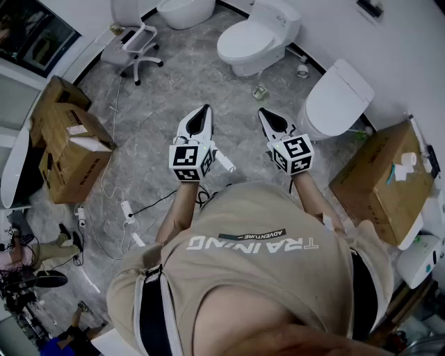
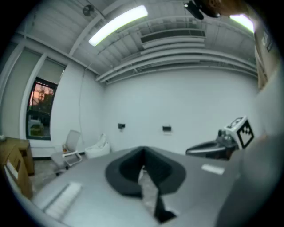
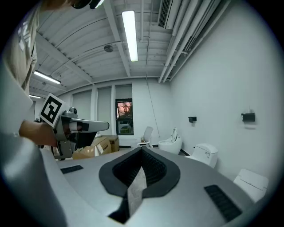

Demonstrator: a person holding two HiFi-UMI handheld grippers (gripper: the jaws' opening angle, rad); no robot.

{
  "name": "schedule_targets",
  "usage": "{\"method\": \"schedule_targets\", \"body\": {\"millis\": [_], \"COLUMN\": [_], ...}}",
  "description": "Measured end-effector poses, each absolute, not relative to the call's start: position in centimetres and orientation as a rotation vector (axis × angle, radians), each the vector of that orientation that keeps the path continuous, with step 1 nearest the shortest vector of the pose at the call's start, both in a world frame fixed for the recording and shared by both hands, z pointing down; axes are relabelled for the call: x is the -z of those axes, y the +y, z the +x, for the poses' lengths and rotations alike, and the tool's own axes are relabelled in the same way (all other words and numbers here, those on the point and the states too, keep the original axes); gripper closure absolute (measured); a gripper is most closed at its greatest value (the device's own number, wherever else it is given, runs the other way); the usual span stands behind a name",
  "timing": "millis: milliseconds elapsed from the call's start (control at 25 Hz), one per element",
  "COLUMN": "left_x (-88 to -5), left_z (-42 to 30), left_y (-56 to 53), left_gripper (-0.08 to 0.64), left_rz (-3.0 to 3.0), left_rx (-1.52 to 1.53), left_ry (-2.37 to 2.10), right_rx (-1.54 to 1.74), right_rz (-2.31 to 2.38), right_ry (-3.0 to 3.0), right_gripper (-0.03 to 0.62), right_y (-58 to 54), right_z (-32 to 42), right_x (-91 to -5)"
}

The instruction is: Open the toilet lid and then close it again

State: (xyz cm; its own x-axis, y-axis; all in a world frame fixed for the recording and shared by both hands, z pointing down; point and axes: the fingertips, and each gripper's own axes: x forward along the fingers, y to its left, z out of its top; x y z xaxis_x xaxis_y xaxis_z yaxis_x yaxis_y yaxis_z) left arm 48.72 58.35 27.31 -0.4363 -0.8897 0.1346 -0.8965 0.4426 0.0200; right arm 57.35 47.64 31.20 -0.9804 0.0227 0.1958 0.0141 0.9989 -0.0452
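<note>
Two white toilets stand ahead with their lids down: one [image 1: 254, 40] against the far wall and a nearer one [image 1: 339, 97] at the right. The right gripper view shows the far one [image 3: 205, 155] and the nearer one's lid [image 3: 252, 181]. Both grippers are held side by side at chest height, well short of either toilet. My left gripper [image 1: 205, 110] [image 2: 143, 154] is shut with nothing in it. My right gripper [image 1: 263, 111] [image 3: 142, 153] also has its jaws together and empty. Each gripper shows in the other's view: the right gripper [image 2: 214, 148], the left gripper [image 3: 84, 126].
A third toilet [image 1: 184, 10] [image 3: 172, 144] with its lid up stands at the back, beside a white chair [image 1: 135, 49]. Cardboard boxes sit at the left [image 1: 66, 139] and right [image 1: 382, 182]. Cables and a power strip [image 1: 127, 208] lie on the grey floor.
</note>
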Motion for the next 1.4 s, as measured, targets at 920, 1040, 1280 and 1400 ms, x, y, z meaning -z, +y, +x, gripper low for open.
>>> {"method": "schedule_targets", "body": {"millis": [920, 1040, 1280, 1400], "left_x": [-32.6, -32.8, -32.6, -32.8], "left_z": [41.9, 40.2, 35.6, 33.8], "left_y": [60.0, 58.7, 54.2, 51.8], "left_gripper": [0.557, 0.557, 0.557, 0.557], "left_rz": [1.533, 1.516, 1.48, 1.443], "left_rx": [-0.017, -0.063, 0.005, 0.006], "left_ry": [-2.472, -2.478, -2.478, -2.49], "right_rx": [-0.147, -0.15, -0.081, -0.091], "right_rz": [0.083, 0.09, 0.015, -0.036], "right_ry": [-2.84, -2.828, -2.856, -2.863], "right_gripper": [0.578, 0.578, 0.578, 0.578], "right_y": [47.7, 45.8, 41.6, 39.5], "right_z": [52.3, 50.2, 44.7, 42.4], "right_x": [-36.4, -37.2, -36.4, -36.3]}}
